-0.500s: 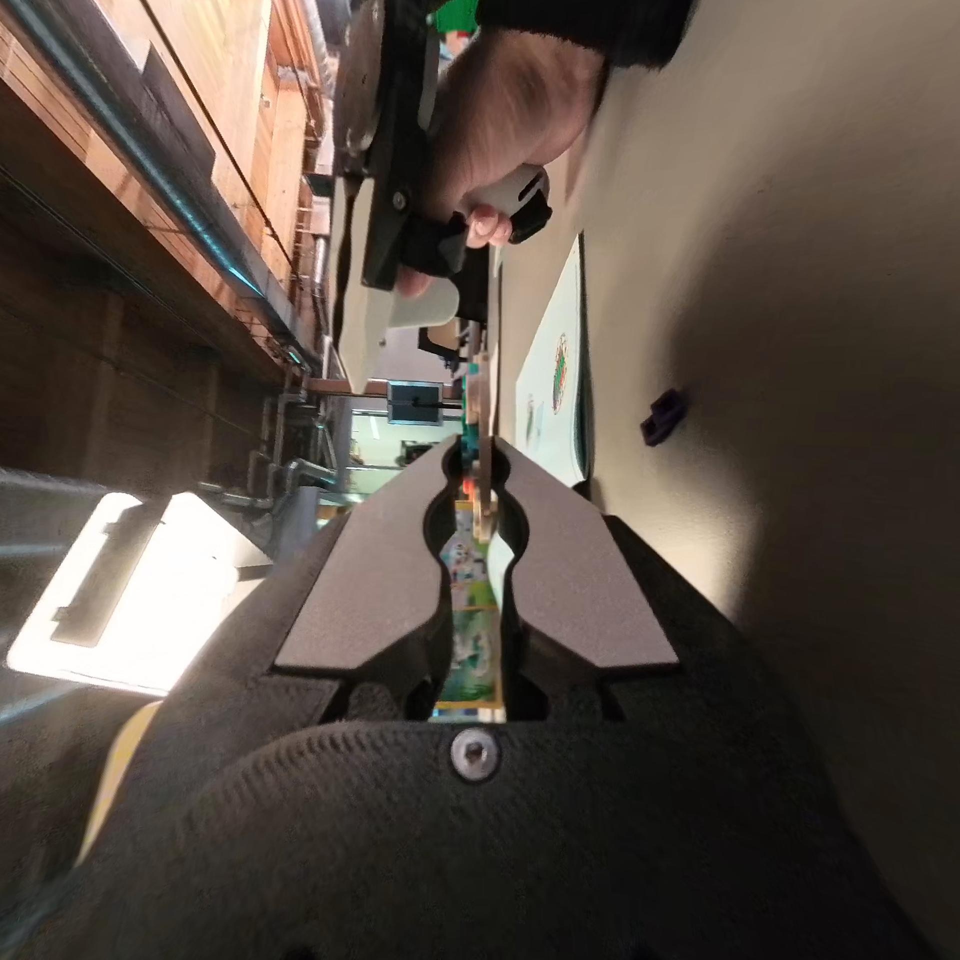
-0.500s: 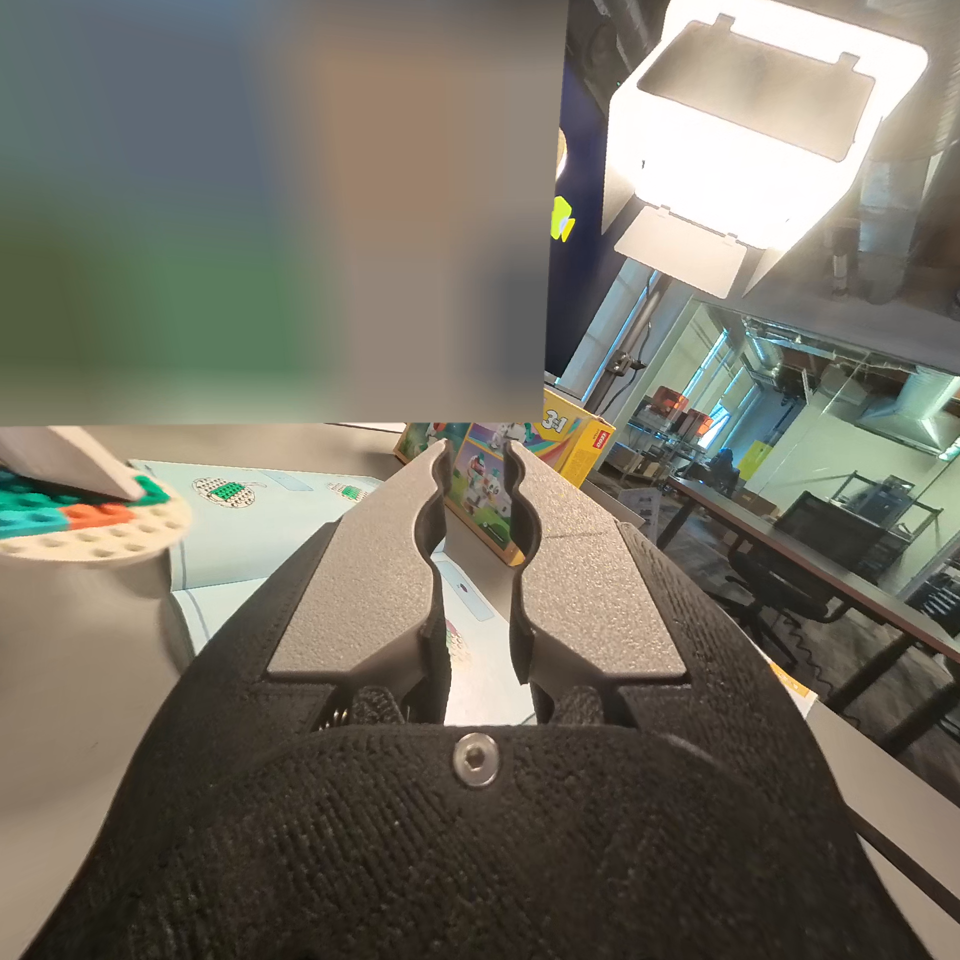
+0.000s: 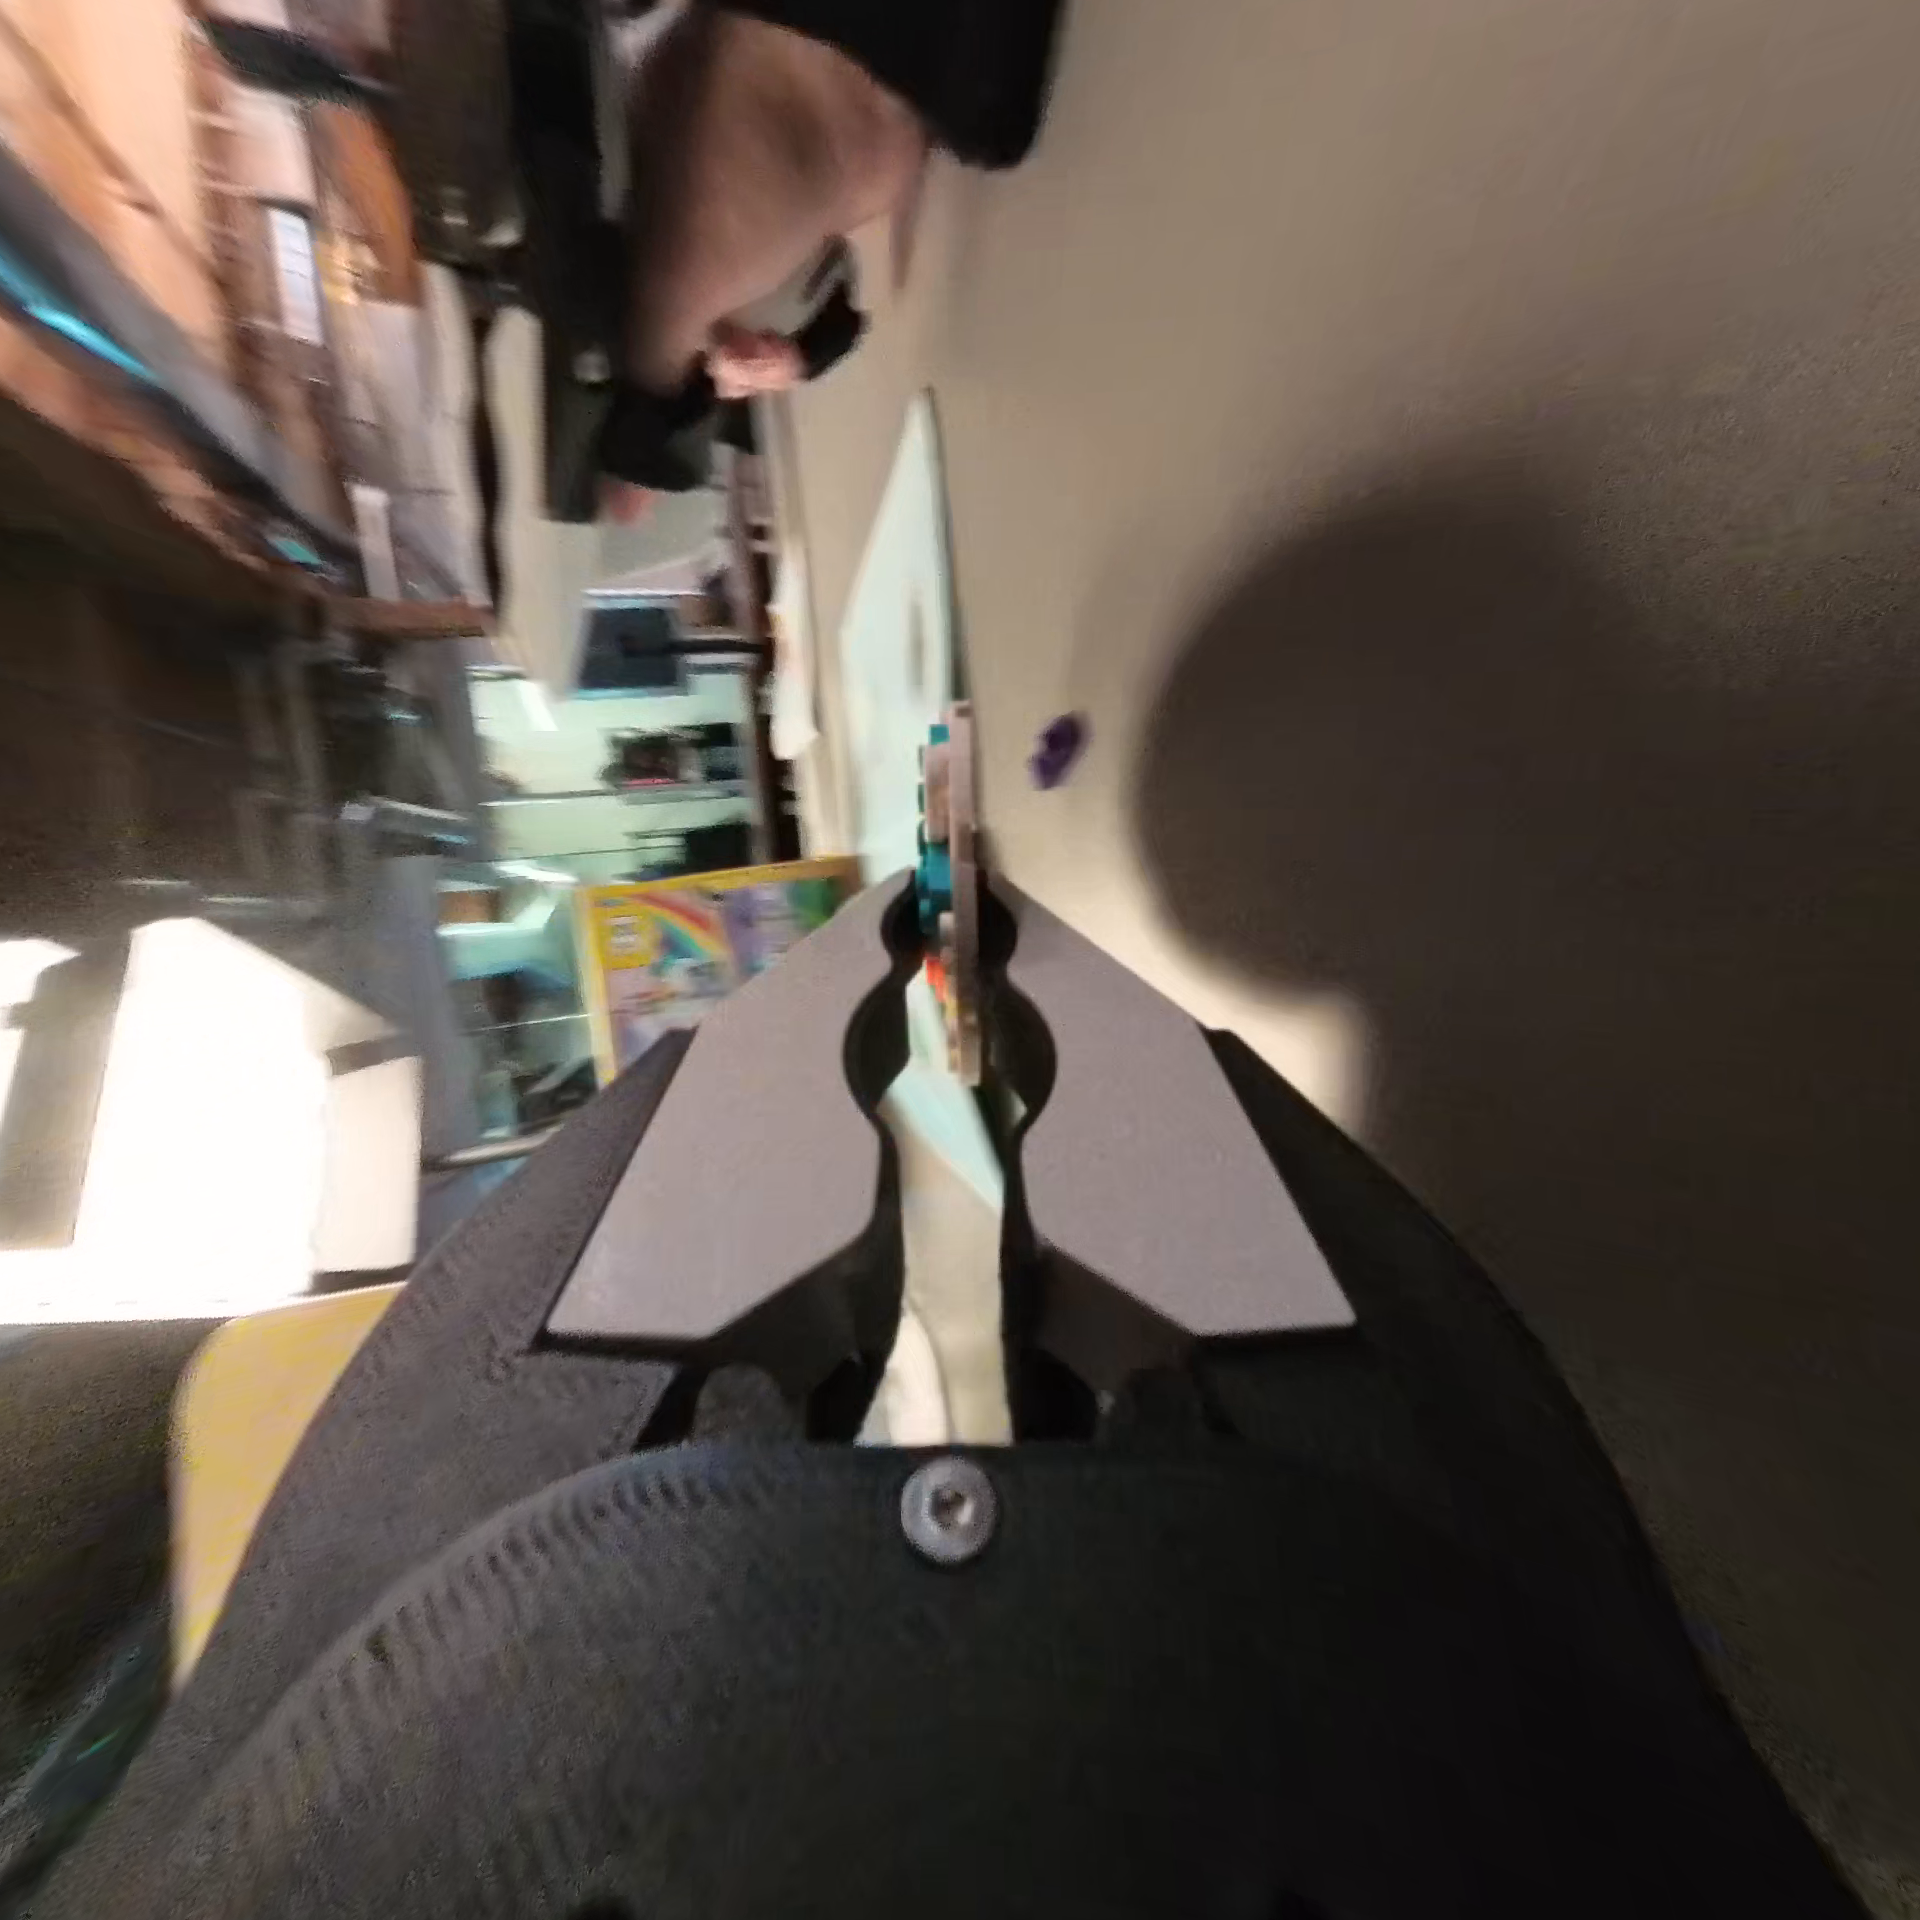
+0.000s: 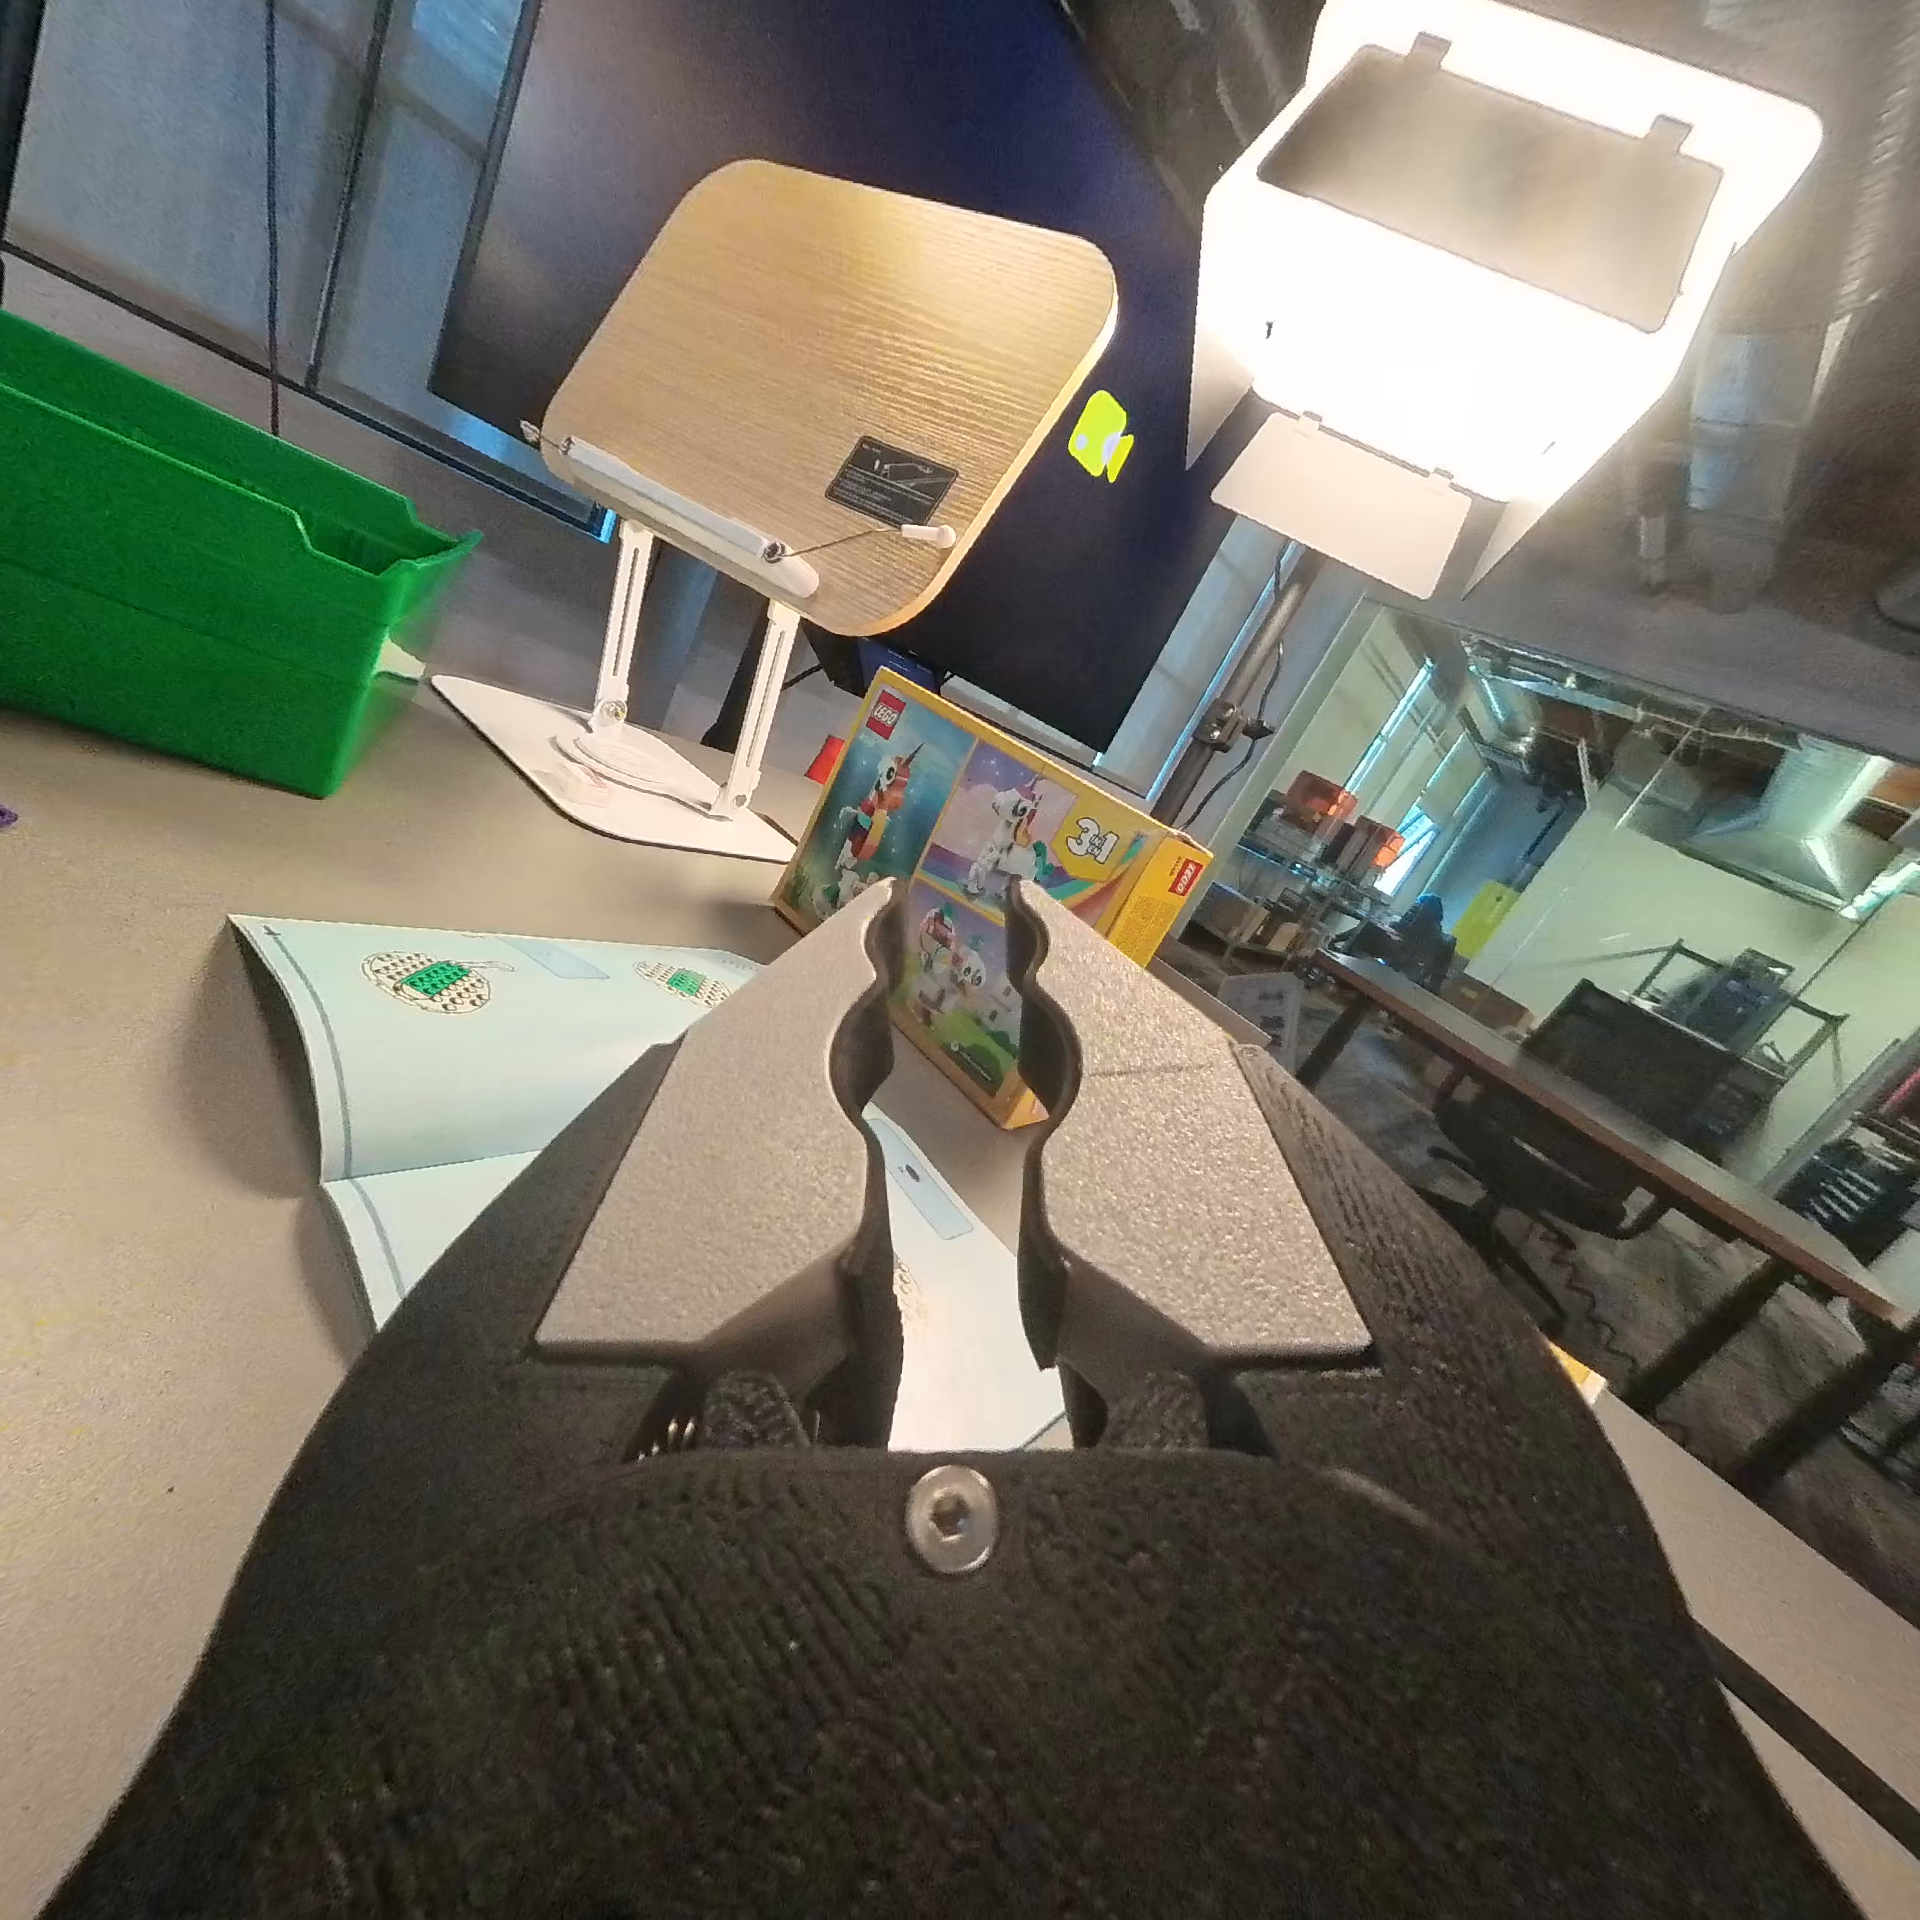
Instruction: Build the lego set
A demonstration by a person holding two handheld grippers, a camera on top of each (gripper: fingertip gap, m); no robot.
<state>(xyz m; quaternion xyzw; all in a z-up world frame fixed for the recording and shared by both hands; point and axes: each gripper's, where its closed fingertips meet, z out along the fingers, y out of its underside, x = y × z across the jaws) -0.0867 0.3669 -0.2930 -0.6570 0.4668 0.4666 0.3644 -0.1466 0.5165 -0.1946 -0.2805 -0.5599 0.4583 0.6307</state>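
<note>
The left gripper [image 3: 951, 914], turned on its side, grasps a round tan plate [image 3: 966, 935] with teal and orange bricks between its fingers, edge-on beside the table [image 3: 1455, 416]. A purple brick [image 3: 1058, 748] lies nearby. The right gripper [image 4: 951, 914] hangs empty, fingers parted, above the booklet [image 4: 468, 1039], facing the box [image 4: 997, 883].

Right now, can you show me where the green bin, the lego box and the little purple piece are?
green bin [image 4: 197, 623]: right wrist view, on its front wall.
lego box [image 4: 997, 831]: right wrist view, on its picture side.
purple piece [image 3: 1058, 744]: left wrist view, on its middle, blurred.
</note>
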